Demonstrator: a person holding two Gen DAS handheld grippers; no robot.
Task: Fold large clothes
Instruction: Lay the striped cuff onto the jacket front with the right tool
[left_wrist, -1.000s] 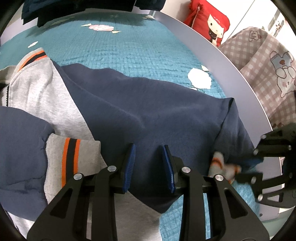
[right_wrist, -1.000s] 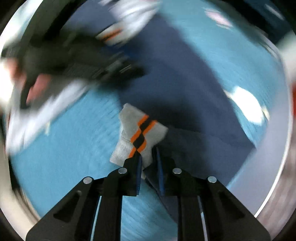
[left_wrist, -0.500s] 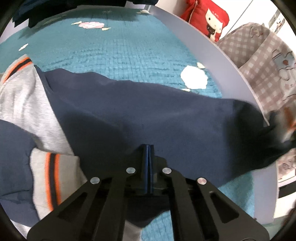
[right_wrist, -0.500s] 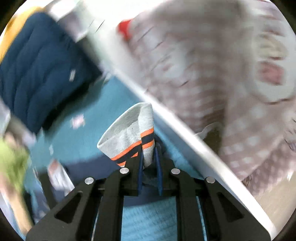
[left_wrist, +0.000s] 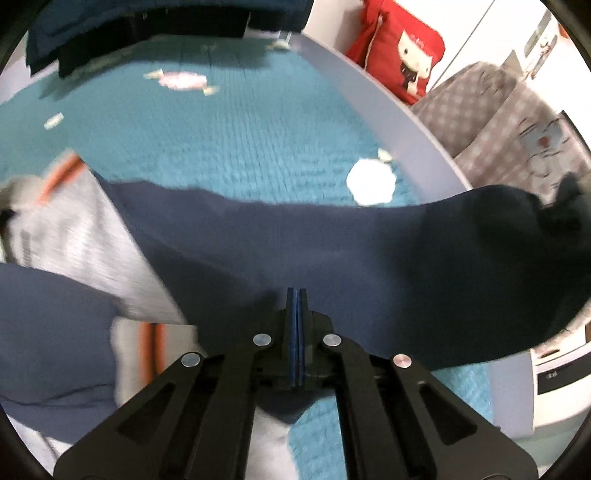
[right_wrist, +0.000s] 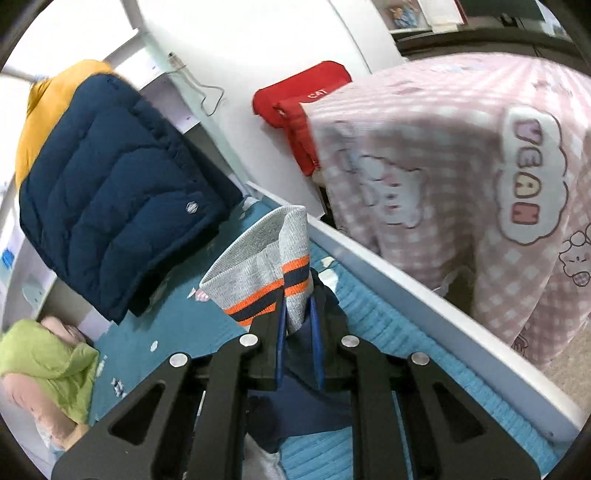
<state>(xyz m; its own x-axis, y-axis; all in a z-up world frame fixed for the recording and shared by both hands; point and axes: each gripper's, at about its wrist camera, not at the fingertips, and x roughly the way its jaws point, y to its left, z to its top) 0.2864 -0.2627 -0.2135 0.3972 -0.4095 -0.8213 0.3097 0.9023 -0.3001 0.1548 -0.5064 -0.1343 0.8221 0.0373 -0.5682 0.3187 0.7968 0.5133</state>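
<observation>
A navy and grey sweatshirt (left_wrist: 332, 251) with orange-striped cuffs lies on a teal bed cover (left_wrist: 229, 122). My left gripper (left_wrist: 297, 295) is shut on the navy fabric at the sweatshirt's near edge. The navy sleeve (left_wrist: 517, 229) stretches to the right and is lifted off the bed. My right gripper (right_wrist: 297, 314) is shut on the grey cuff (right_wrist: 273, 269) of that sleeve, with orange and navy stripes, and holds it up in the air above the bed. A second striped cuff (left_wrist: 151, 350) lies at the lower left.
A white bed rail (right_wrist: 424, 295) runs along the right side. Beyond it stand a pink checked blanket (right_wrist: 461, 166) and a red cushion (left_wrist: 402, 48). A navy and yellow puffer jacket (right_wrist: 110, 192) hangs at the back. A green garment (right_wrist: 48, 354) lies at the left.
My left gripper closed on the navy fabric. My right gripper lifted the cuff up and swung it to face the wall. The sleeve rose and stretched rightward.
</observation>
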